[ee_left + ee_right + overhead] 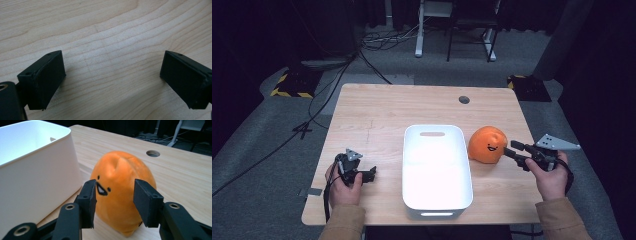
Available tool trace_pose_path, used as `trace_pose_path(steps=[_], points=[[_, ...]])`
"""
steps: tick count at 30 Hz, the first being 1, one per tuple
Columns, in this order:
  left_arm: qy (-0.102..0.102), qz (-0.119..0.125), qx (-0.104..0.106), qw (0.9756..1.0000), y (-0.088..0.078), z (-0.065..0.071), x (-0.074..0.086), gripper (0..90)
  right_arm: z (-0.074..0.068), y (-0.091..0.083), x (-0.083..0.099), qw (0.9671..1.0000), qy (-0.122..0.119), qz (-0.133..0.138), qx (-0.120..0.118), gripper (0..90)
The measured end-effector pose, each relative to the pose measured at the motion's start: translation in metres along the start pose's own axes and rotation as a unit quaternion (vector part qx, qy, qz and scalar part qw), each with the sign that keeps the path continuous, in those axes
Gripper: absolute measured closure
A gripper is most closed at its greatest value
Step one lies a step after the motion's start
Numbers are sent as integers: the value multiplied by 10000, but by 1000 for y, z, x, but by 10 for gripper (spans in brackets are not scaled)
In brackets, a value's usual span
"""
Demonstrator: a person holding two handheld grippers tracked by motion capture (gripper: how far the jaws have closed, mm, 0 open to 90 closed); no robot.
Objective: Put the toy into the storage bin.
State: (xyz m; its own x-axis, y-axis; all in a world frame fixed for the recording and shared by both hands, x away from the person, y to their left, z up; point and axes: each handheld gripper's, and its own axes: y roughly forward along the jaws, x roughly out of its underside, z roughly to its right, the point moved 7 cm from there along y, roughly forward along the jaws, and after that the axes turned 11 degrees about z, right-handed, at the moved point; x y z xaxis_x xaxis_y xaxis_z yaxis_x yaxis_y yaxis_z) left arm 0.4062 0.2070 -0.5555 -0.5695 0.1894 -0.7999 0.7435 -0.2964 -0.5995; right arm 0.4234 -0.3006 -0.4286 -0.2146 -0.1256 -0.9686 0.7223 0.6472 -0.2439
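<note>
An orange round plush toy (pixel 486 145) with a small black face sits on the wooden table (pixel 377 115), touching or nearly touching the right wall of a white plastic bin (pixel 437 200). My right gripper (pixel 512 149) is just right of the toy and points at it. In the right gripper view its jaws stand open, and the toy (pixel 117 170) sits just beyond the gripper (pixel 114 195). My left gripper (pixel 370 174) rests low at the table's front left. It is open (pixel 112 75) over bare wood, with nothing between its fingers (pixel 45 77).
The white bin (pixel 32 170) is empty and has a handle slot in its far wall. A round cable hole (pixel 464 99) is in the table's far right part. Beyond the table are grey carpet, cables and a desk frame (pixel 419 30).
</note>
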Motion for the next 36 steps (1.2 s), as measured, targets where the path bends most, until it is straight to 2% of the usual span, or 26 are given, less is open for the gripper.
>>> trace_pose_path(steps=[6, 16, 17, 19, 21, 23, 27, 36], points=[[1, 0, 1, 10000, 0, 0, 0, 62, 6, 14, -11, 9999, 25, 147, -70, 568], [-2, 2, -1, 10000, 0, 0, 0, 62, 13, 38, -14, 9997, -13, 187, -129, 602], [0, 1, 0, 10000, 0, 0, 0, 62, 15, 46, -11, 9999, -33, 112, -94, 647], [-1, 1, 0, 10000, 0, 0, 0, 62, 16, 48, -9, 9999, -80, 77, -83, 667], [0, 2, -1, 10000, 0, 0, 0, 62, 18, 50, -7, 9999, -77, 102, -99, 764], [0, 1, 0, 10000, 0, 0, 0, 62, 15, 50, -8, 9996, -201, 126, -118, 828], [-1, 1, 0, 10000, 0, 0, 0, 62, 12, 46, -13, 9993, -315, 175, -88, 841], [0, 1, 0, 10000, 0, 0, 0, 62, 8, 30, -21, 9989, -248, 324, -227, 845]])
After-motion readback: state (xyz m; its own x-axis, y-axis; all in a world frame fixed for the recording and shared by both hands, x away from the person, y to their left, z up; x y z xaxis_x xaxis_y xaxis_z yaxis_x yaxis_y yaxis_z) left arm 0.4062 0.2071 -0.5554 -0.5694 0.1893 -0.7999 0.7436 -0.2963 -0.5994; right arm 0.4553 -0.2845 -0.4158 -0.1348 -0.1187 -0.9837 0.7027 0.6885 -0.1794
